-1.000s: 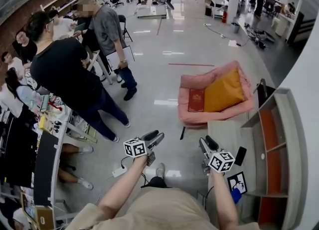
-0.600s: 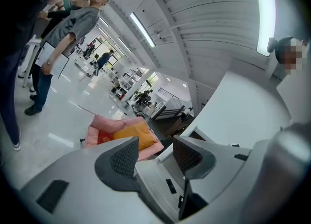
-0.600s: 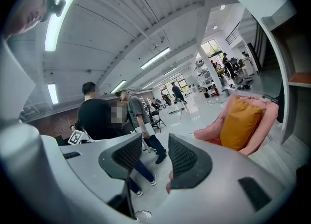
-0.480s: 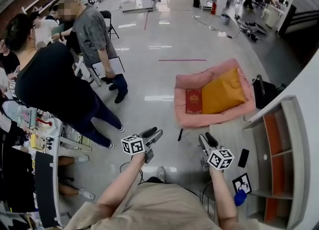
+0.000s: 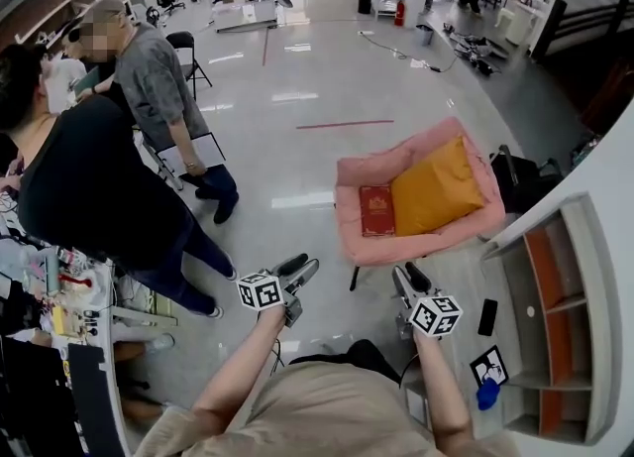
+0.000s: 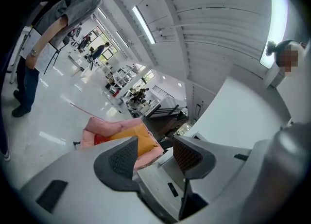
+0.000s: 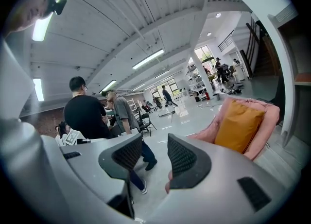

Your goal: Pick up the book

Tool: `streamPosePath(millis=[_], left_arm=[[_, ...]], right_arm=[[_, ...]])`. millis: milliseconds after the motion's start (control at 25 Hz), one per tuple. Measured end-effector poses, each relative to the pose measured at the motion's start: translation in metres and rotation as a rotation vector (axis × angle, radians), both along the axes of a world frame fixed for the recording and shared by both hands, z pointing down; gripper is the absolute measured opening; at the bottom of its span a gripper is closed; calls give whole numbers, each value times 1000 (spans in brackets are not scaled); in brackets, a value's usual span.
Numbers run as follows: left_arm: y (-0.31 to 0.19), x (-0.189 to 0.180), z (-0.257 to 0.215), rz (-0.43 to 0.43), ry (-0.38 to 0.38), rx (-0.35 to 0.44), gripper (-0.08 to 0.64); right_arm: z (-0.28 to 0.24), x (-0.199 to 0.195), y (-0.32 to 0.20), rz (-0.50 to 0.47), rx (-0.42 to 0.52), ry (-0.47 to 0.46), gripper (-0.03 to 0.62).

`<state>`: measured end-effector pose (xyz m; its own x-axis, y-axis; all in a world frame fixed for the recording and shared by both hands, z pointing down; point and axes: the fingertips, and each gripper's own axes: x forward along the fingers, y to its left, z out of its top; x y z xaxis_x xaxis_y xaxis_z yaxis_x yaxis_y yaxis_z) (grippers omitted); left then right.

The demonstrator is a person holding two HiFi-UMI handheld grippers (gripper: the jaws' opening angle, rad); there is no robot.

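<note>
A red book [image 5: 376, 210] lies flat on the seat of a pink armchair [image 5: 367, 166], beside an orange cushion [image 5: 436, 187]. My left gripper [image 5: 305, 269] is held out over the floor, short of the chair's front left corner; its jaws stand apart with nothing between them. My right gripper [image 5: 406, 275] is at the chair's front edge, its jaws likewise apart and empty. In the left gripper view the gripper [image 6: 155, 152] points at the chair [image 6: 97, 128], and a sliver of the book [image 6: 99, 139] shows. The right gripper view [image 7: 154, 152] shows the cushion [image 7: 240, 126]; the book is hidden there.
Two people [image 5: 89, 177] [image 5: 158, 88] stand on the shiny floor at the left by a cluttered workbench [image 5: 59, 296]. A grey shelf unit [image 5: 545, 296] lines the right wall. In front of it is a low grey top [image 5: 461, 282] with a phone [image 5: 487, 316].
I have walked forward: the armchair sits closer and larger, and the people have slid left. Both grippers came along in the same pose, with their jaws unchanged.
</note>
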<state>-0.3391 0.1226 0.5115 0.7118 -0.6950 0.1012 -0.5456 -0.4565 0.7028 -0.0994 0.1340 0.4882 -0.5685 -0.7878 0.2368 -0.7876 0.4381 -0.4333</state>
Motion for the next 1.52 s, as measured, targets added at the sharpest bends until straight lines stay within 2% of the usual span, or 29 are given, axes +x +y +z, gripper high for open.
streamPosePath(millis=[400, 680, 1120, 1520], left_arm=[[-62, 22, 16, 29, -18, -42, 229], [-143, 29, 21, -24, -53, -72, 229], [-260, 104, 44, -63, -62, -160, 229], [-320, 157, 74, -72, -100, -239, 229]], right_arm=[[11, 29, -60, 54, -17, -35, 160], [19, 47, -158, 28, -25, -38, 160], [38, 112, -300, -29, -72, -25, 160], [70, 167, -362, -47, -118, -53, 160]])
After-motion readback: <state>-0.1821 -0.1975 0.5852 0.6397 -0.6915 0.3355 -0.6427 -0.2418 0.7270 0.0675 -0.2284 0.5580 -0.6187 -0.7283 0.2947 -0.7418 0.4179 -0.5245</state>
